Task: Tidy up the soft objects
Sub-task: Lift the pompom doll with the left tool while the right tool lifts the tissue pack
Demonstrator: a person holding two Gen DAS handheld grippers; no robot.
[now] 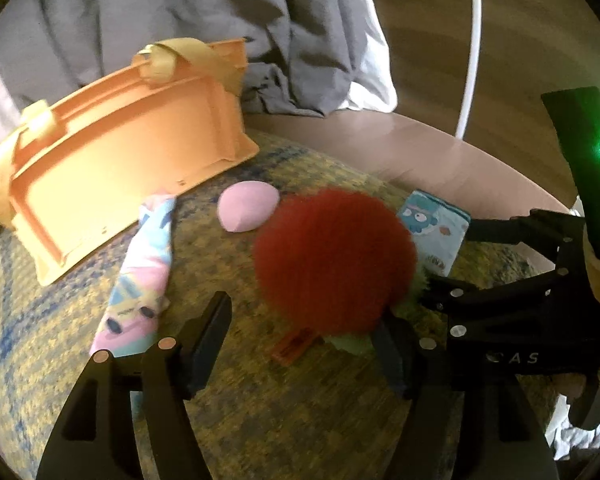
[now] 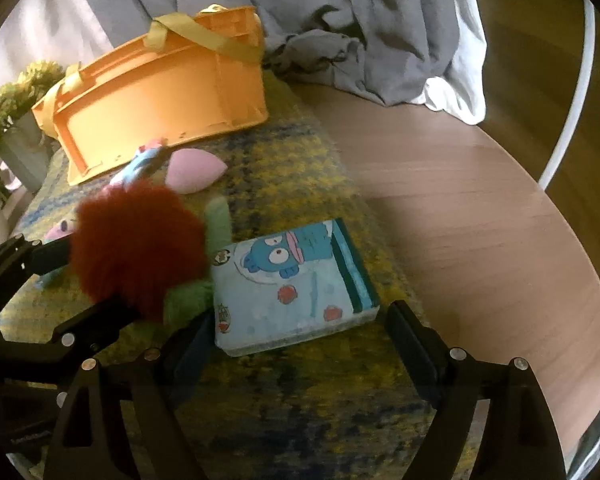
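A fluffy red plush toy (image 1: 332,260) with green parts lies on the yellow-blue mat (image 1: 260,408). My left gripper (image 1: 300,340) stands open just short of the toy, one finger on each side, and the pads do not press on it. A light blue cartoon packet (image 2: 292,284) lies flat to the toy's right. My right gripper (image 2: 300,340) is open around the packet's near edge without touching it. A pink egg-shaped sponge (image 1: 247,206) and a pastel printed pouch (image 1: 140,272) lie near the orange basket (image 1: 112,168).
The orange basket (image 2: 160,92) has yellow straps and stands at the mat's far left. Grey fabric (image 2: 340,20) hangs behind it. The bare wooden tabletop (image 2: 480,220) curves to the right, with a white hoop (image 2: 568,112) beyond it. A potted plant (image 2: 8,112) stands far left.
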